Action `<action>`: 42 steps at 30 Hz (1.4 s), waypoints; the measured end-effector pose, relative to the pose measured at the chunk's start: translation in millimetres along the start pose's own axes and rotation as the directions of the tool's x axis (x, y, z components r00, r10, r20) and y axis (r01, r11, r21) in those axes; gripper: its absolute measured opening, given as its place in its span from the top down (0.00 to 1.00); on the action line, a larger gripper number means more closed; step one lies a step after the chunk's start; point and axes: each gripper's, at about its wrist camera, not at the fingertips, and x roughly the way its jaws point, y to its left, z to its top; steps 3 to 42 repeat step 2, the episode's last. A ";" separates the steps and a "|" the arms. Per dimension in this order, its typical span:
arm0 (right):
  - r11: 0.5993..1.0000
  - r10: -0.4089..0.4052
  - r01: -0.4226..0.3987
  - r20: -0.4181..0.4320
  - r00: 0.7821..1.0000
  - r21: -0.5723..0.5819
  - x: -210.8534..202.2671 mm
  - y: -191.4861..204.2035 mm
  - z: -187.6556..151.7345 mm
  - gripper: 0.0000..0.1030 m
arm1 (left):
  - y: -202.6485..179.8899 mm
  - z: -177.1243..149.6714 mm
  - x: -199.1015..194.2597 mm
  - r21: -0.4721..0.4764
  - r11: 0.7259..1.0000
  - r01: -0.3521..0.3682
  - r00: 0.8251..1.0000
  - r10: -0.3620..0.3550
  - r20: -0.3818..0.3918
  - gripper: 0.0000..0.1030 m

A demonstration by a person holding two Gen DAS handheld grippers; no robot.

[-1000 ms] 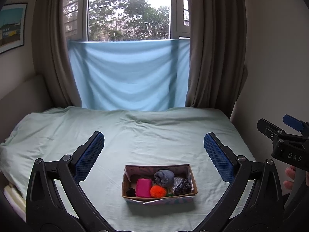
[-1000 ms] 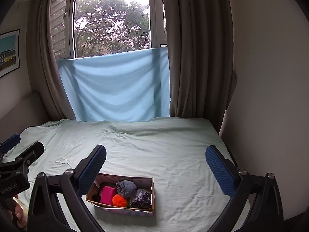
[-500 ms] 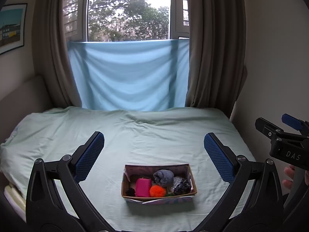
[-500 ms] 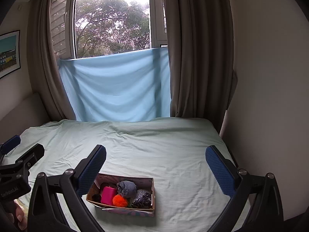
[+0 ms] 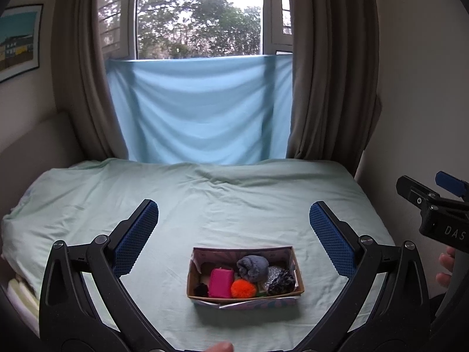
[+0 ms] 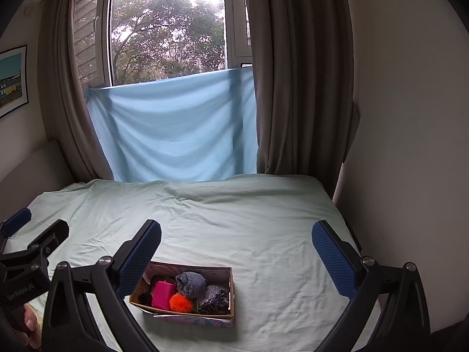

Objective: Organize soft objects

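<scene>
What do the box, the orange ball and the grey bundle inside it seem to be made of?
Box: probably cardboard, brown inner walls, printed paper outside.
Orange ball: fluffy fibre, likely yarn or faux fur; fuzzy outline.
Grey bundle: soft knit or fleece, matte, rolled folds.

A bed (image 5: 234,205) with a wrinkled pale-green sheet carries 1 open cardboard box (image 5: 245,297) near its front edge.

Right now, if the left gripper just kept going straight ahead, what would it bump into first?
Probably the pale green bedsheet beyond the open cardboard box of soft things, which sits lower; depth is hard to judge. The left gripper is open.
</scene>
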 end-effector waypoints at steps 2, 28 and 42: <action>1.000 0.001 -0.001 -0.013 1.000 0.002 5.5 0.0 -1.0 0.01 | 0.4 -1.9 2.6 0.004 1.000 0.002 1.000 -0.002 -0.003 0.00; 1.000 0.001 -0.001 -0.013 1.000 0.002 5.5 0.0 -1.0 0.01 | 0.4 -1.9 2.6 0.004 1.000 0.002 1.000 -0.002 -0.003 0.00; 1.000 0.001 -0.001 -0.013 1.000 0.002 5.5 0.0 -1.0 0.01 | 0.4 -1.9 2.6 0.004 1.000 0.002 1.000 -0.002 -0.003 0.00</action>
